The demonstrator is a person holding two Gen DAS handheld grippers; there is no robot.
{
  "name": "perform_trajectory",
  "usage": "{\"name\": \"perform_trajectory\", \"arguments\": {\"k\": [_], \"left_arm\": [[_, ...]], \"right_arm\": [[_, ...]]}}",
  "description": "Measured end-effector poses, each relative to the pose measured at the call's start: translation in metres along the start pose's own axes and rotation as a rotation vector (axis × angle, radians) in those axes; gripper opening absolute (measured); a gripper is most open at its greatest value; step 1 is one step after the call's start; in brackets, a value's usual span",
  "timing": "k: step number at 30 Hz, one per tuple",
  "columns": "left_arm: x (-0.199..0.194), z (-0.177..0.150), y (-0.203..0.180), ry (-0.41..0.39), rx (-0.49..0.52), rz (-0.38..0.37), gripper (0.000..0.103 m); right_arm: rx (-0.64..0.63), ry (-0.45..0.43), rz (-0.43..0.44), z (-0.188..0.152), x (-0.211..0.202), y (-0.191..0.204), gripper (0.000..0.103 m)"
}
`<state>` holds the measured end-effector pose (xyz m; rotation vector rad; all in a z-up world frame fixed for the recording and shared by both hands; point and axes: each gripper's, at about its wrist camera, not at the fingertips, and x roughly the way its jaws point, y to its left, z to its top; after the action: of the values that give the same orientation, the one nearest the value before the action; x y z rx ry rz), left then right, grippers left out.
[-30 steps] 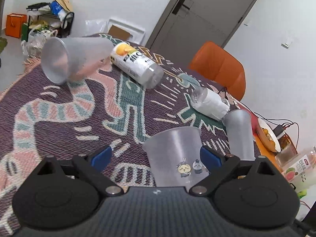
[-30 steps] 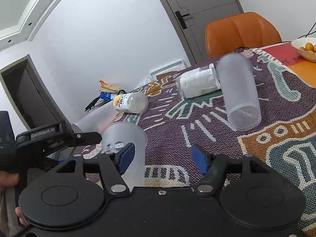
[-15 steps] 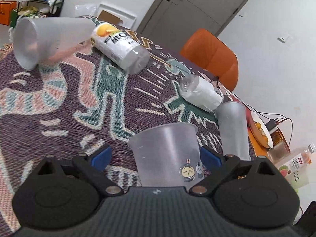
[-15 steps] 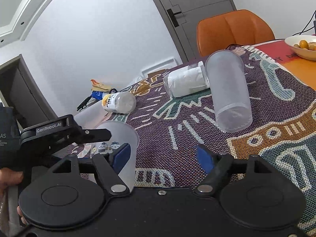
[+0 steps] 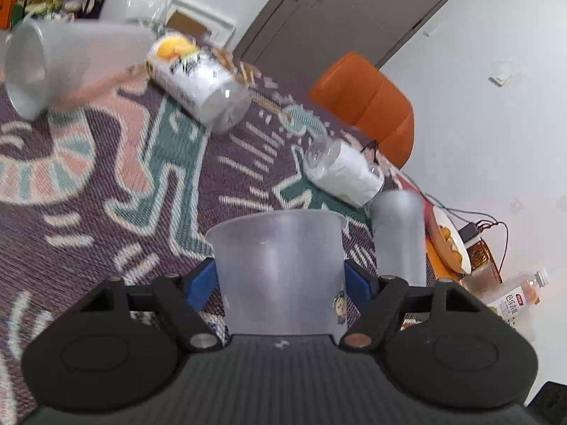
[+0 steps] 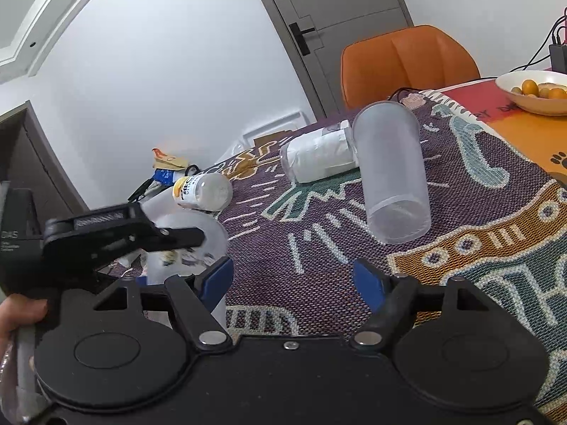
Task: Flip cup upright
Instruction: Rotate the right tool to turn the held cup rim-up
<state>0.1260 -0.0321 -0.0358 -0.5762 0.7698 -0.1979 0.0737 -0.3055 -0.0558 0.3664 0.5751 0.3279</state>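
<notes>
A frosted plastic cup with cartoon stickers (image 5: pixel 280 269) stands upright between the blue pads of my left gripper (image 5: pixel 280 285), which is shut on its sides. The same cup shows in the right wrist view (image 6: pixel 191 248), partly behind the left gripper's black body. My right gripper (image 6: pixel 294 279) is open and empty above the patterned cloth. A tall frosted cup (image 6: pixel 389 173) lies on its side ahead of it, mouth toward me. Another frosted cup (image 5: pixel 60 67) lies on its side at the far left.
A yellow-labelled jar (image 5: pixel 198 88) and a white-filled jar (image 5: pixel 343 171) lie on the patterned tablecloth (image 5: pixel 106 177). A bowl of fruit (image 6: pixel 535 92) sits at the right edge. An orange chair (image 6: pixel 407 60) stands behind the table. A drink bottle (image 5: pixel 517 297) stands at the right.
My left gripper has moved forward around the sticker cup and closed on it. My right gripper has drifted slightly and stays open.
</notes>
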Motion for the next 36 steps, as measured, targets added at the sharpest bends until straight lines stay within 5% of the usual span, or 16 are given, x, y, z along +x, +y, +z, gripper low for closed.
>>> {"name": "perform_trajectory", "arguments": {"k": [7,24,36], "left_arm": [[-0.043,0.007,-0.005,-0.144,0.067,0.048,0.075],[-0.084,-0.013,-0.042,-0.331,0.277,0.122,0.074],[-0.065,-0.025,-0.054,-0.329,0.387,0.187,0.075]], "right_arm": [[-0.030,-0.003,0.040,-0.002,0.002,0.019,0.075],[-0.033,-0.037,0.045,-0.002,-0.015,0.022,0.076],[-0.020,-0.030,0.032,-0.003,-0.013,0.015,0.077]]}}
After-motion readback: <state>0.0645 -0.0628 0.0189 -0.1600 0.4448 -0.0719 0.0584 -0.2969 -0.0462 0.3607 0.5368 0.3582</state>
